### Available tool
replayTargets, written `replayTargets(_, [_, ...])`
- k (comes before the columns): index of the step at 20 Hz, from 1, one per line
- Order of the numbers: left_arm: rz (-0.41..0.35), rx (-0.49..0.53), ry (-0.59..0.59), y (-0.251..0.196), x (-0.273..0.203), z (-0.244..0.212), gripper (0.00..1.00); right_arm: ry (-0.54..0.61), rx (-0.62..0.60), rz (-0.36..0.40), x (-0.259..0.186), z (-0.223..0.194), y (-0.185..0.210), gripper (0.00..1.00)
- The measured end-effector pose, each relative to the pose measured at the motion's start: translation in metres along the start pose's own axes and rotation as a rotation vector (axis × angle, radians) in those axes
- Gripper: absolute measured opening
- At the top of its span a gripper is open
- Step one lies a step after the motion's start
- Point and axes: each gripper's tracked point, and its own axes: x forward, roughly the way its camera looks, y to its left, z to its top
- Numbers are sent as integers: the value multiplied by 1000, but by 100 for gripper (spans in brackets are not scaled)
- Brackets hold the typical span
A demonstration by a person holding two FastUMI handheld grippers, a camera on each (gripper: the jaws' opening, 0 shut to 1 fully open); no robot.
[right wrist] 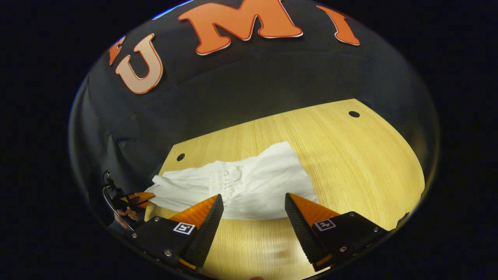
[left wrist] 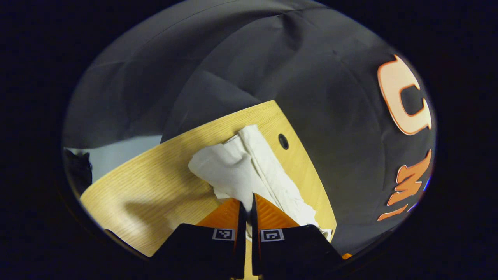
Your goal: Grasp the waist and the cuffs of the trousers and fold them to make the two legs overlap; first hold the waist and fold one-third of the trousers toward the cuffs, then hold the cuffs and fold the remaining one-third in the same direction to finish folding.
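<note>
White trousers (left wrist: 233, 171) lie bunched on the wooden table (left wrist: 155, 182), near its far edge. In the left gripper view my left gripper (left wrist: 247, 200) is shut on one end of the cloth, and a strip of fabric runs between its fingers. In the right gripper view the trousers (right wrist: 264, 182) stretch sideways, with a gathered, ruched band near their middle. My right gripper (right wrist: 253, 200) stands open just over their near edge with nothing between its fingers. The left gripper (right wrist: 136, 198) pinches the far left end of the trousers, with a hand behind it.
The table (right wrist: 350, 155) has small round holes, one at the back right (right wrist: 354, 114) and one at the back left (right wrist: 180, 157). Black cloth wall surrounds the table's far sides. Bare wood extends to the right of the trousers.
</note>
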Motion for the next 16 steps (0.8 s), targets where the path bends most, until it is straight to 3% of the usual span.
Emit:
replayTargets(5, [-14, 221, -99, -61, -28, 17, 10, -20, -1, 10, -17, 11, -23, 95])
replayTargets(13, [-34, 336, -155, -132, -50, 16, 10, -84, 22, 17, -47, 26, -64, 95])
replayTargets(14, [-35, 347, -158, -138, -50, 14, 10, -93, 15, 6, -52, 27, -71, 85])
replayTargets(15, [-36, 361, -164, -145, -52, 13, 10, -100, 7, -6, -56, 28, -80, 95])
replayTargets(16, [-40, 376, -169, -153, -53, 13, 10, -109, 1, -16, -60, 29, -87, 96])
